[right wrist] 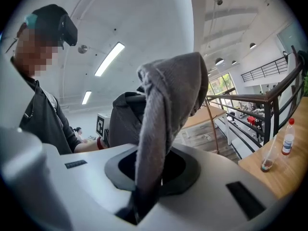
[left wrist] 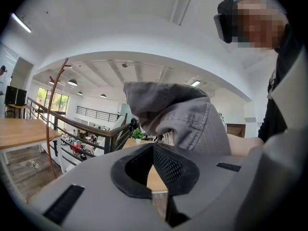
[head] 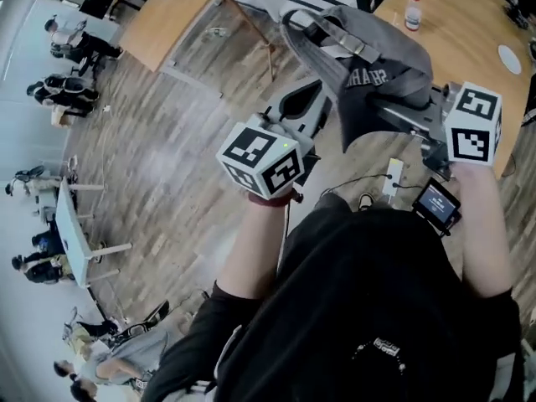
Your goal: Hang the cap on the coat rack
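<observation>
Right fingers [right wrist: 190, 170] clamped on grey cap [right wrist: 166, 95]; left fingers [left wrist: 168, 165] closed together, nothing between.

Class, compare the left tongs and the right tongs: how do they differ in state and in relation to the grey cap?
The right tongs are clamped on a fold of the grey cap; the left tongs grip nothing, tips together. The cap drapes over the right tongs but hangs just beyond the left tongs. Both carry a marker cube.

- The head camera looked steeply down onto the left gripper [head: 311, 99], the right gripper [head: 394, 111] and the grey cap [head: 377, 65].
- Each gripper camera looked along its own jaws, with the cap close in front.
</observation>
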Tool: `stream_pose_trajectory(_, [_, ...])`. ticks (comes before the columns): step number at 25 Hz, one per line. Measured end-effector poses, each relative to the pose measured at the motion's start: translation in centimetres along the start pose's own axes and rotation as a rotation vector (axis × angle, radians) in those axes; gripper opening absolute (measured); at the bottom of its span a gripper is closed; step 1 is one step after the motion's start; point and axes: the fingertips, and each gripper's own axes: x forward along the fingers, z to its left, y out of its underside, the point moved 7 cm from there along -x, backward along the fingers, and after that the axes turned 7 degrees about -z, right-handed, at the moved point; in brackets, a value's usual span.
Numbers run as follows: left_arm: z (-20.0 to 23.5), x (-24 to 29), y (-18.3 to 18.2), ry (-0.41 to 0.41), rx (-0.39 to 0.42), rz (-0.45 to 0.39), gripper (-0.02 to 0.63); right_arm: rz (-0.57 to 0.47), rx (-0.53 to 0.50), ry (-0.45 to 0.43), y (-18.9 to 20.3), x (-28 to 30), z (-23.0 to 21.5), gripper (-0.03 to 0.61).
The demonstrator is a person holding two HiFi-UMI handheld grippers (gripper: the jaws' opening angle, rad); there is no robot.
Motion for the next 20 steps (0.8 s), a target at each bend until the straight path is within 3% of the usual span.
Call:
stream_pose_trajectory(10, [-1.0,-2.8,0.1,-0.131,-0.004,0.009,0.003,0.066,0.020,-0.128,-0.4,1.5,-0.9,0.061])
stream_pose_trajectory(20, [-1.6,-2.6,-0.4,-0.175,-0.033,-0.011,0.003,0.133,0.033,-0.154,-1.0,1.7,-0.7,0.061])
